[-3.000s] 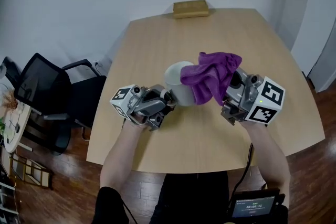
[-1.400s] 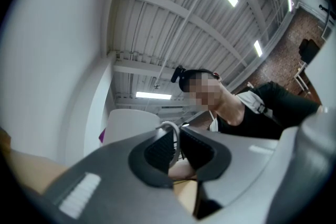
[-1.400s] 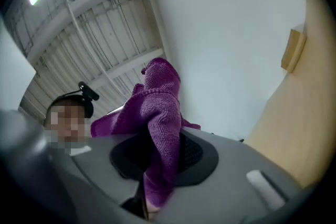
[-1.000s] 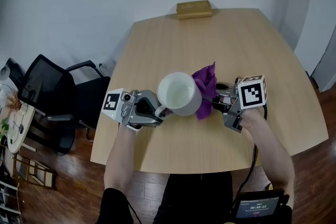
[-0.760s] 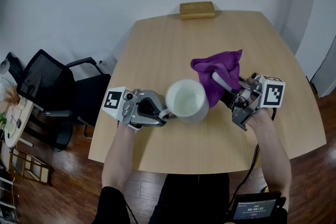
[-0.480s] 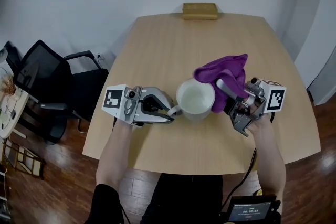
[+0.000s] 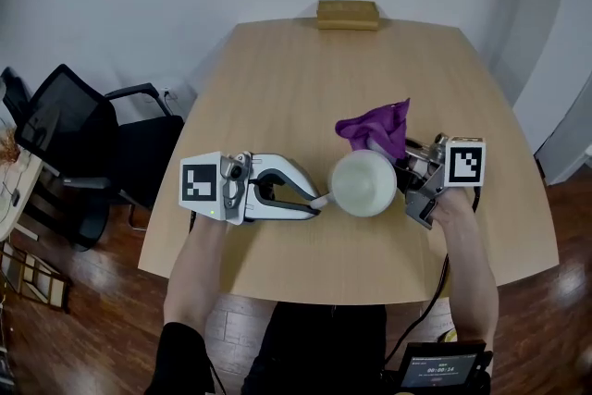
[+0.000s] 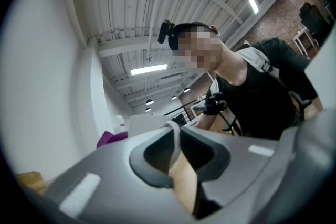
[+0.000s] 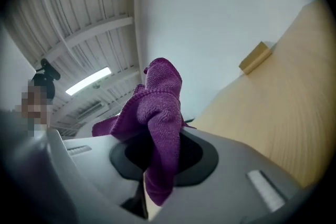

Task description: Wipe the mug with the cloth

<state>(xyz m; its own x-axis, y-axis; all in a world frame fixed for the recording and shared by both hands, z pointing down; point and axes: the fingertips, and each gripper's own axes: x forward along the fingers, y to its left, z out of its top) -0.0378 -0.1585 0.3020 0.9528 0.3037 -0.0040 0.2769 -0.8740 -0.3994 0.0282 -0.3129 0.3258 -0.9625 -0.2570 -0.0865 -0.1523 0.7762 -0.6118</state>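
Observation:
In the head view a white mug (image 7: 363,183) hangs above the table with its mouth turned up toward me. My left gripper (image 7: 317,200) is shut on its handle (image 8: 173,128), which runs between the two jaws in the left gripper view. A purple cloth (image 7: 377,129) lies against the mug's far right side, and my right gripper (image 7: 400,164) is shut on it. The right gripper view shows the purple cloth (image 9: 157,128) bunched and pinched between the jaws. The mug hides the lower part of the cloth from above.
The light wooden table (image 7: 277,69) spreads under both grippers. A tan block (image 7: 348,14) lies at its far edge, and the tan block (image 9: 255,57) also shows in the right gripper view. A black office chair (image 7: 65,129) stands to the left.
The mug has moved right, nearer the right gripper. The cloth has dropped from high and spread to a smaller bunch pressed behind the mug's far right side.

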